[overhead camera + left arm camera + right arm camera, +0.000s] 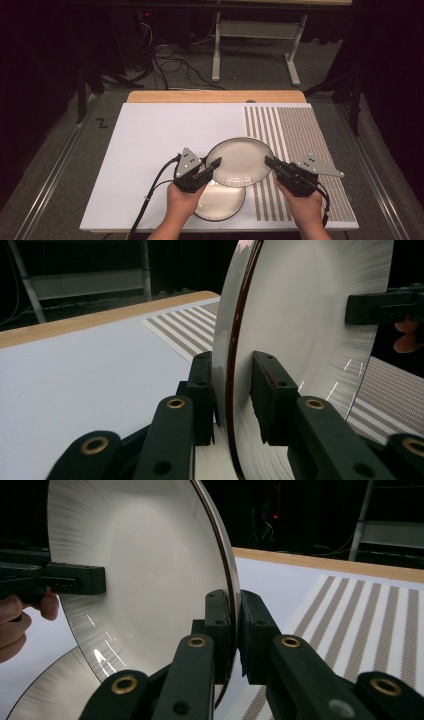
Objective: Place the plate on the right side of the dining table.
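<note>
Both my left gripper (216, 163) and right gripper (268, 161) clamp the upper plate's (240, 160) opposite rims, lifting it off the lower plate (222, 202); next, level transfer.

second plate (220, 202) lies below; white mat (155, 135) left free.

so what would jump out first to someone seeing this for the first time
A white plate with a dark rim, lifted off the table between two hand-held grippers: the left gripper clamps its left edge, the right gripper its right edge. Just under it, near the table's front edge, a second plate lies flat on the white board, beside a panel of brown stripes.
</note>
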`<state>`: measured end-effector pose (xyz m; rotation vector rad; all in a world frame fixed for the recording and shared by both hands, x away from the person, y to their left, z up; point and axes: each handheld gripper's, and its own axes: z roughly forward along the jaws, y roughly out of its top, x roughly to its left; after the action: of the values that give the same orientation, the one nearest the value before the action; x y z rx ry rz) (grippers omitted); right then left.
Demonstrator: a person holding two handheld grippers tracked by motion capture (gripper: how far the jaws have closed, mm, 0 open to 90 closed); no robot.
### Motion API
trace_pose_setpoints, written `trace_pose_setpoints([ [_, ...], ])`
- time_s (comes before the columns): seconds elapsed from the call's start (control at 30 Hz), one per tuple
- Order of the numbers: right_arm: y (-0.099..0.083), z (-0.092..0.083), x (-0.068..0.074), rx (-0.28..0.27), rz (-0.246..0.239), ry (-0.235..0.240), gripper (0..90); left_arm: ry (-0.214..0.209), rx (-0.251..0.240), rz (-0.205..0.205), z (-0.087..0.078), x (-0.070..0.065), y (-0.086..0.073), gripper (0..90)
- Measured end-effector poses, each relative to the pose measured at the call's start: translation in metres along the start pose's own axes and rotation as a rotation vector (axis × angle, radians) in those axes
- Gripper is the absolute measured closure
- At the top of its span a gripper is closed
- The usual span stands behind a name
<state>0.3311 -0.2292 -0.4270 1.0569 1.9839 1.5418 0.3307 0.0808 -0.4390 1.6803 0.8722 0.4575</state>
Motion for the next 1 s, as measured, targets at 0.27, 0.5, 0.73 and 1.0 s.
trace_pose_setpoints([
  [0.27,0.003,-0.008,-0.017,-0.005,0.023,-0.029,85.5,0.006,0.022,0.001,0.020,-0.010,0.011,71.5],
  [0.5,0.004,-0.015,-0.034,-0.014,0.037,-0.057,85.4,0.011,0.047,0.014,0.041,-0.019,0.018,70.3],
  [0.73,0.002,-0.021,-0.050,-0.012,0.041,-0.089,85.0,0.007,0.080,0.040,0.061,-0.027,0.022,70.0],
  [1.0,-0.004,-0.037,-0.075,-0.018,0.063,-0.128,85.2,-0.001,0.122,0.072,0.093,-0.043,0.029,68.8],
])
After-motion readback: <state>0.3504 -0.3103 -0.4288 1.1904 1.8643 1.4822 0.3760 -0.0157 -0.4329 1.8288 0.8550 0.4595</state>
